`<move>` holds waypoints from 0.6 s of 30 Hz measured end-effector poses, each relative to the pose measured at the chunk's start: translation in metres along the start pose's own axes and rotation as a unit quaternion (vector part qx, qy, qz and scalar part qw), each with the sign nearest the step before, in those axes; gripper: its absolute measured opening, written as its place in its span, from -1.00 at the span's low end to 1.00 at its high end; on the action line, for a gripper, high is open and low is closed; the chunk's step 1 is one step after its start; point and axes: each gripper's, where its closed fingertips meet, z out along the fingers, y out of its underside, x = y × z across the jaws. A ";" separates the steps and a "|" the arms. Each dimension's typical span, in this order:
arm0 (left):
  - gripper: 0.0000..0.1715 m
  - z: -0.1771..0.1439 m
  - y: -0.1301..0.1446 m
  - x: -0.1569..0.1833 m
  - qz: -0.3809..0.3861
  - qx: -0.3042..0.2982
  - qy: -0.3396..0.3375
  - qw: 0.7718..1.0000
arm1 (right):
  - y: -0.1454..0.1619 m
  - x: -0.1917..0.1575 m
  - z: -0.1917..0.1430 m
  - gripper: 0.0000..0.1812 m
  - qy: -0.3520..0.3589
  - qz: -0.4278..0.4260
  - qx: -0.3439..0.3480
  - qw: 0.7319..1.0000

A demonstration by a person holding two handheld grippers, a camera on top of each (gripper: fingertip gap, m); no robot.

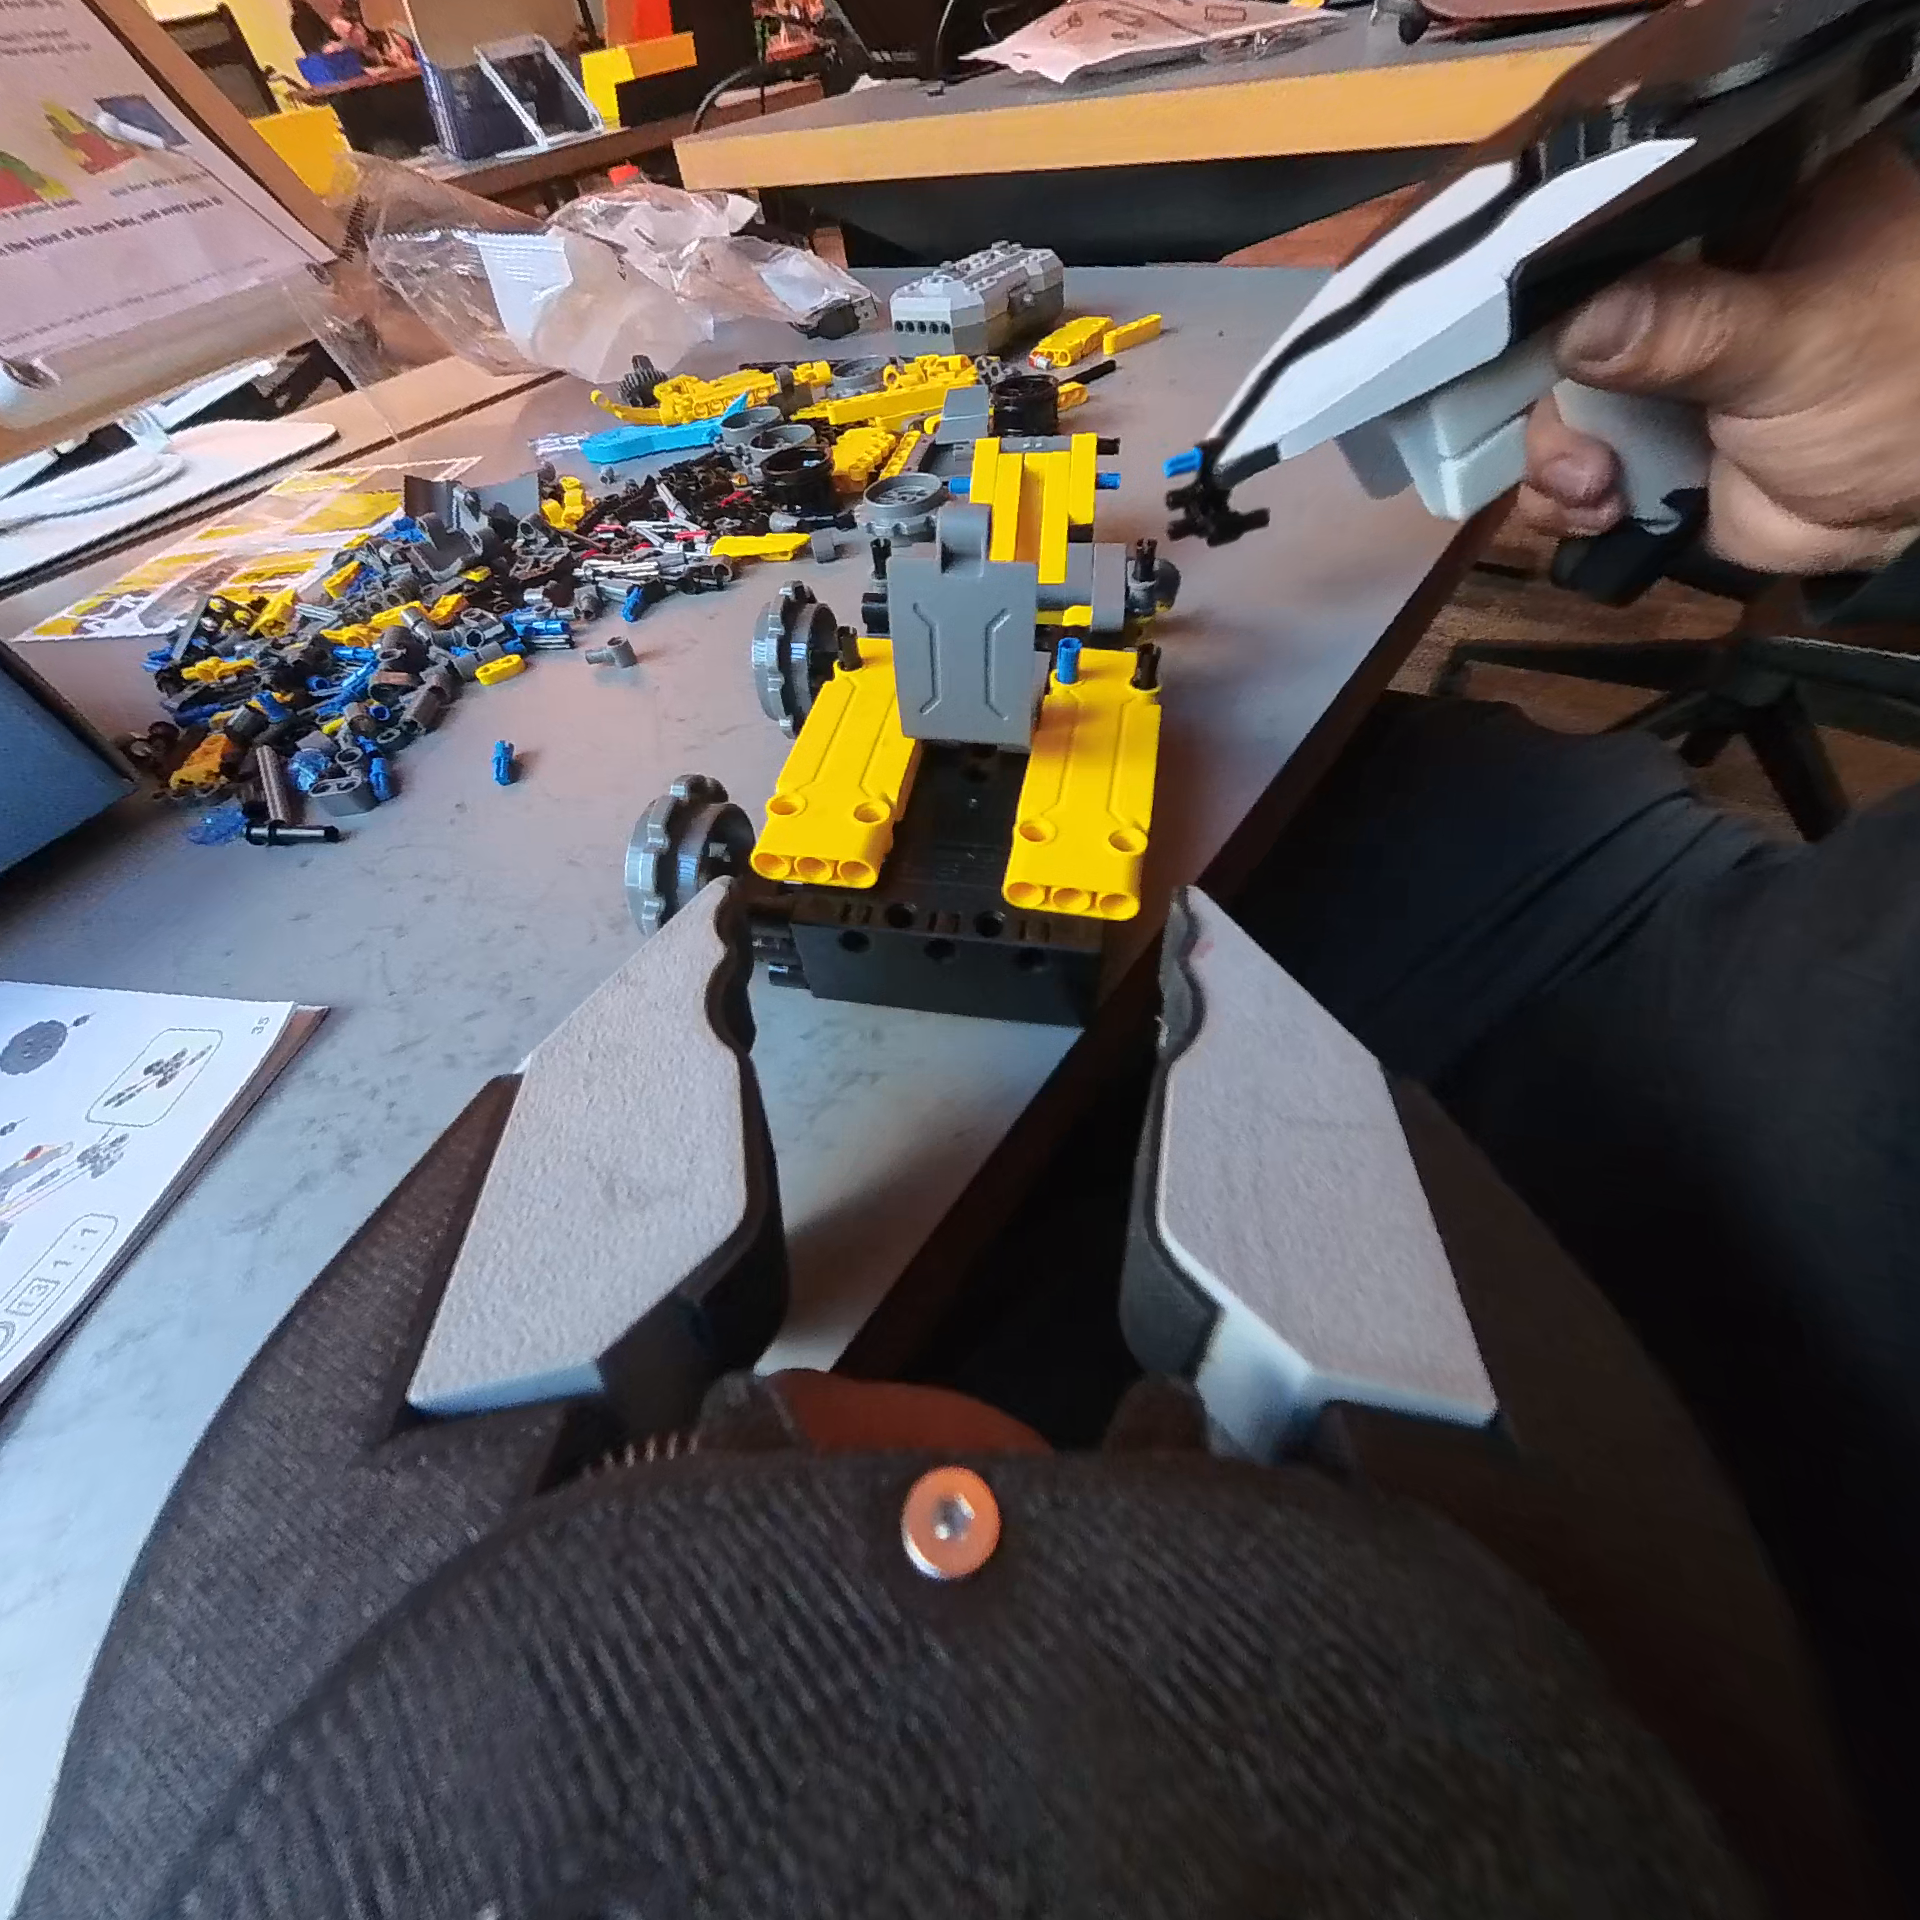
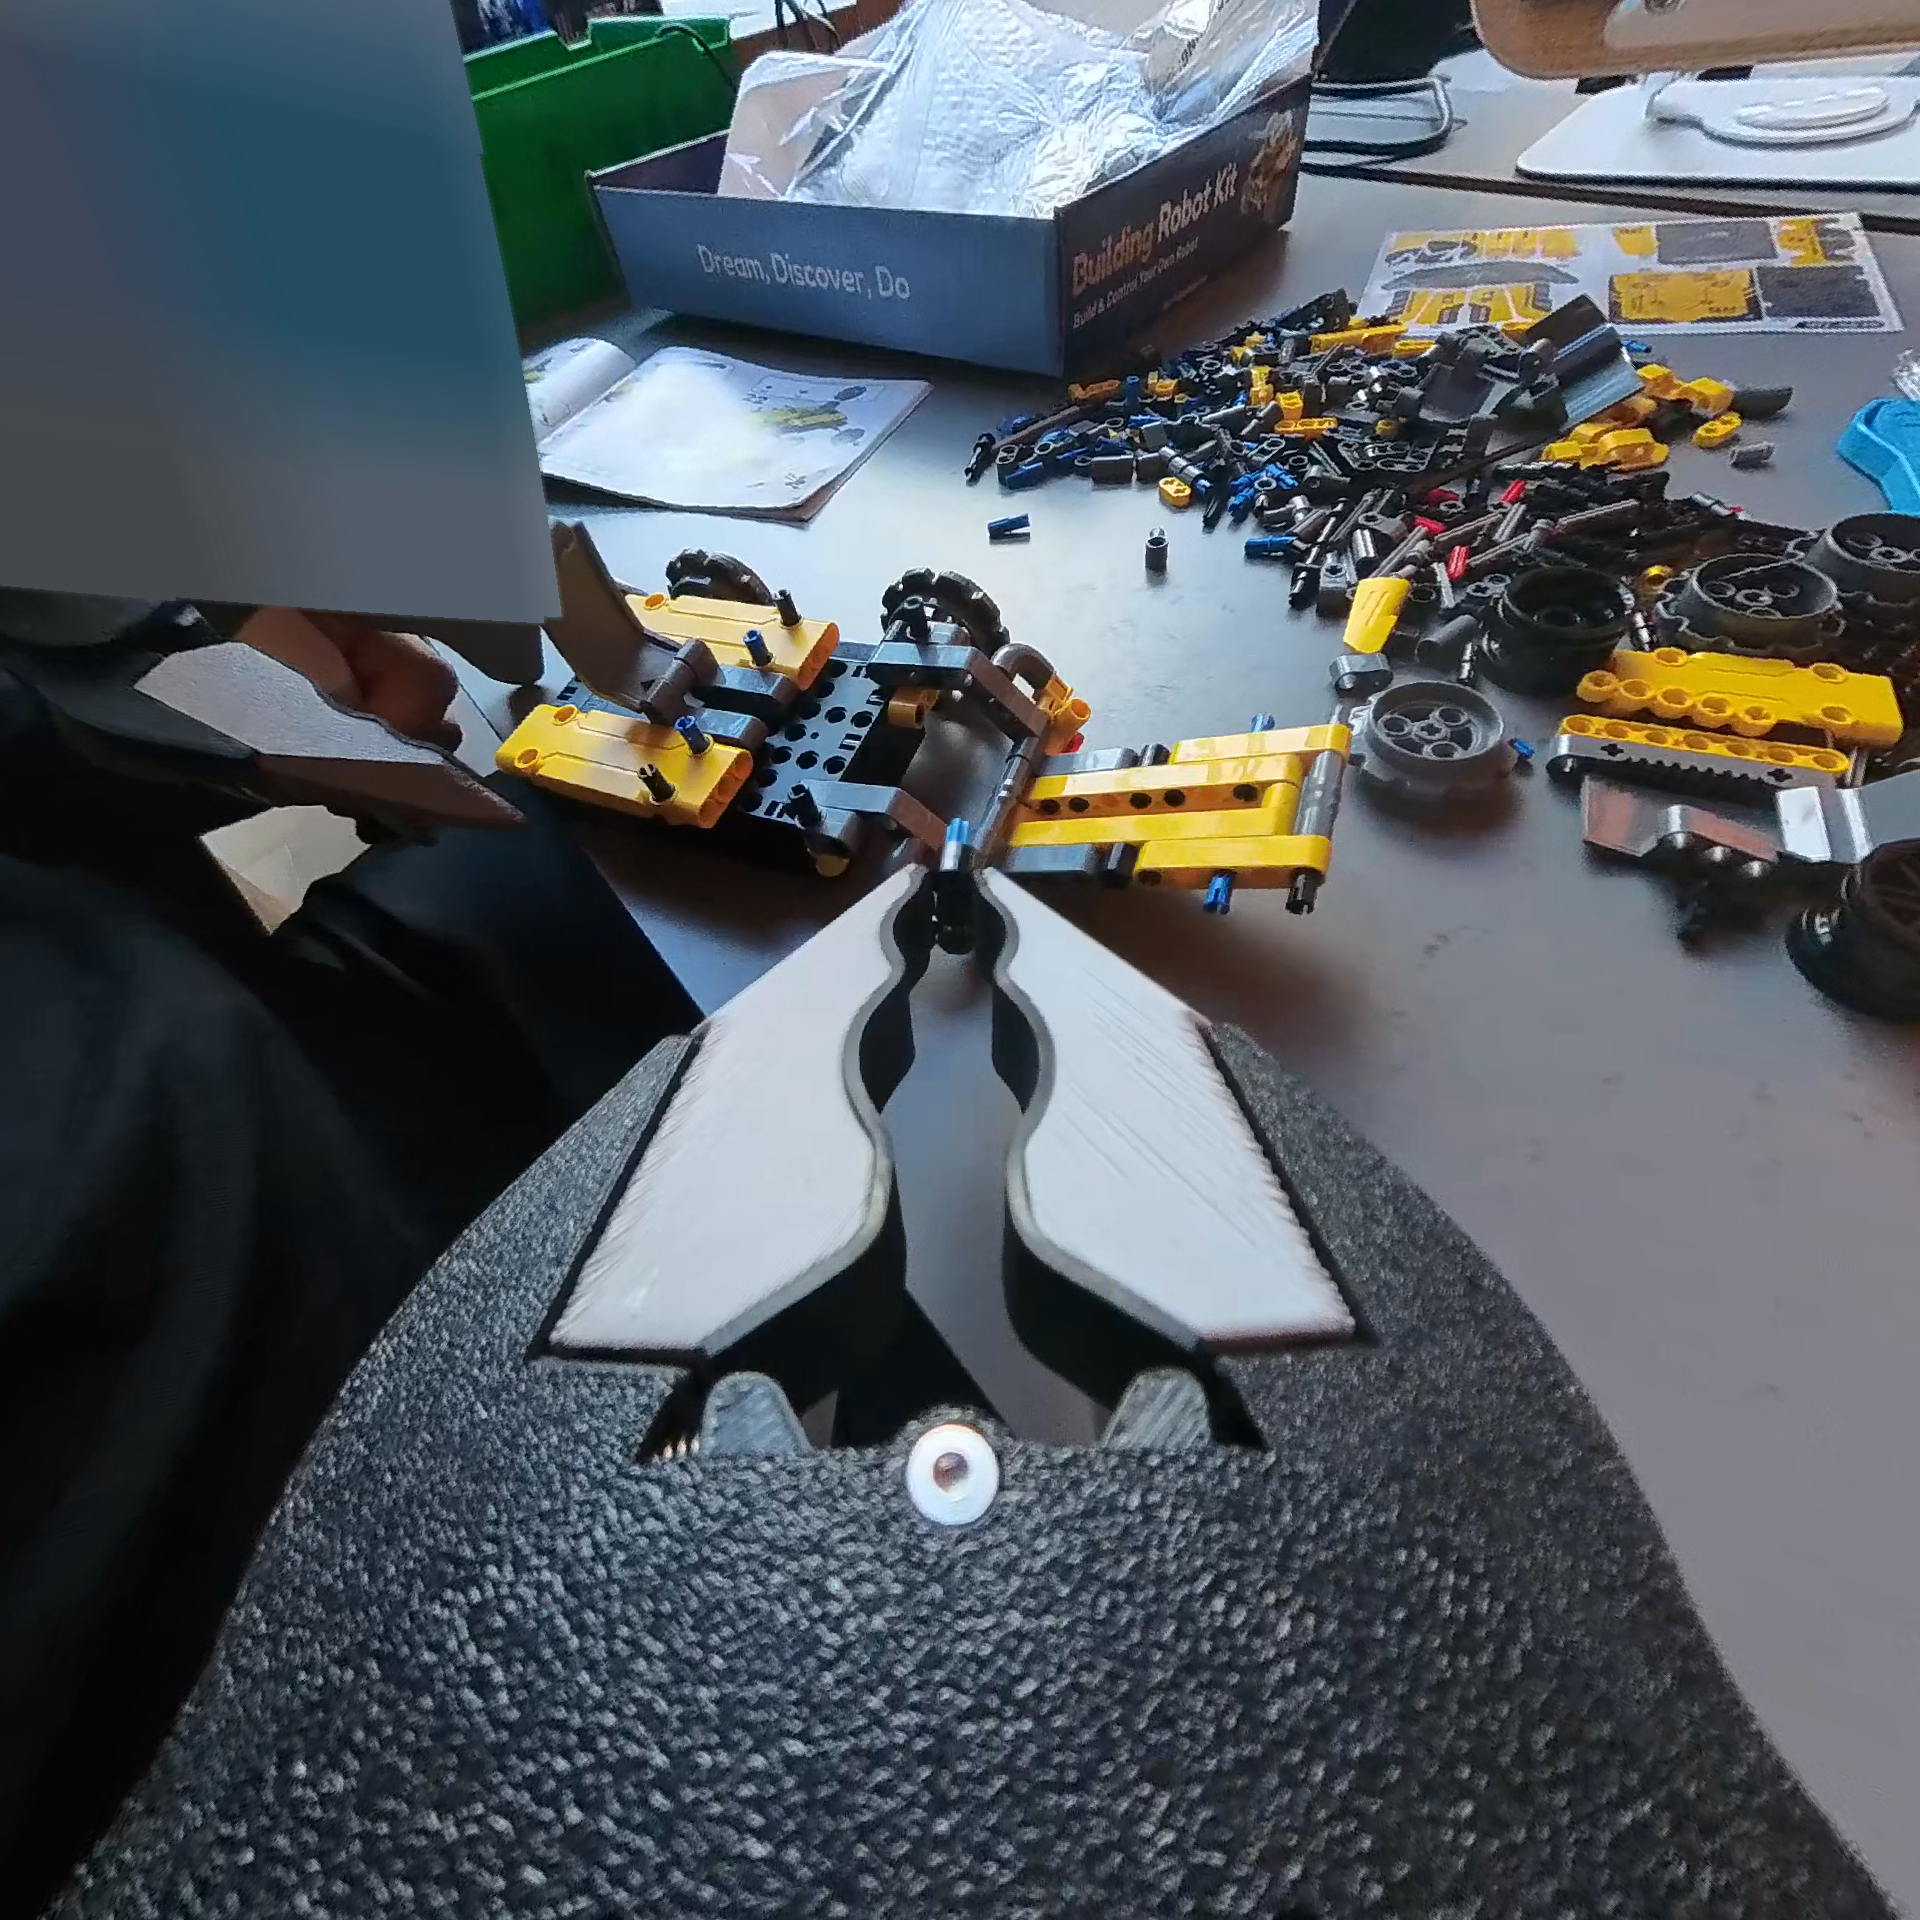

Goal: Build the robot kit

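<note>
A part-built yellow and black brick model (image 1: 847,769) with an upright grey panel (image 1: 966,655) lies near the table's right edge. My left gripper (image 1: 951,935) is open. Its jaws stand either side of the model's black near end, and I cannot tell if they touch it. One of its fingers (image 2: 343,748) shows by the model (image 2: 665,748) in the right wrist view. My right gripper (image 2: 951,883) is shut on a small black connector with a blue pin (image 2: 954,857). It holds it above the table just right of the model's long yellow arm (image 2: 1174,810). The gripper (image 1: 1216,473) and the connector (image 1: 1210,509) also show in the left wrist view.
A pile of loose black, blue and yellow pieces (image 1: 416,644) and grey wheels (image 2: 1439,727) spreads across the table. An instruction booklet (image 2: 707,426), an open box (image 2: 831,281), plastic bags (image 1: 623,270) and a grey battery block (image 1: 977,296) lie around. A person's hand (image 1: 1766,395) holds the right gripper.
</note>
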 end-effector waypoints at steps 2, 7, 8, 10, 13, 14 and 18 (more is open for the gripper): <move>-0.12 0.000 0.000 0.000 0.000 0.001 -0.001 1.000 | 0.002 -0.002 0.000 -0.92 -0.002 0.002 0.000 1.000; -0.14 0.000 0.000 -0.001 0.004 -0.001 -0.004 1.000 | 0.003 -0.002 -0.002 -0.93 -0.002 0.002 0.000 1.000; -0.14 0.000 0.000 -0.001 0.005 -0.001 -0.004 1.000 | 0.004 -0.001 -0.002 -0.93 -0.002 0.003 0.001 1.000; -0.14 -0.001 -0.002 0.000 0.005 0.004 -0.001 1.000 | 0.004 -0.002 -0.001 -0.92 -0.004 0.005 0.004 1.000; -0.21 -0.009 -0.019 0.000 -0.004 0.027 0.016 1.000 | 0.006 -0.003 -0.002 -0.92 -0.004 0.005 0.007 1.000; -0.23 -0.015 -0.030 -0.003 -0.008 0.040 0.021 0.999 | 0.006 -0.002 -0.003 -0.92 -0.003 0.005 0.009 1.000; -0.21 -0.029 -0.044 -0.008 0.052 -0.002 0.093 0.994 | 0.007 -0.004 -0.008 -0.93 -0.007 0.014 0.012 1.000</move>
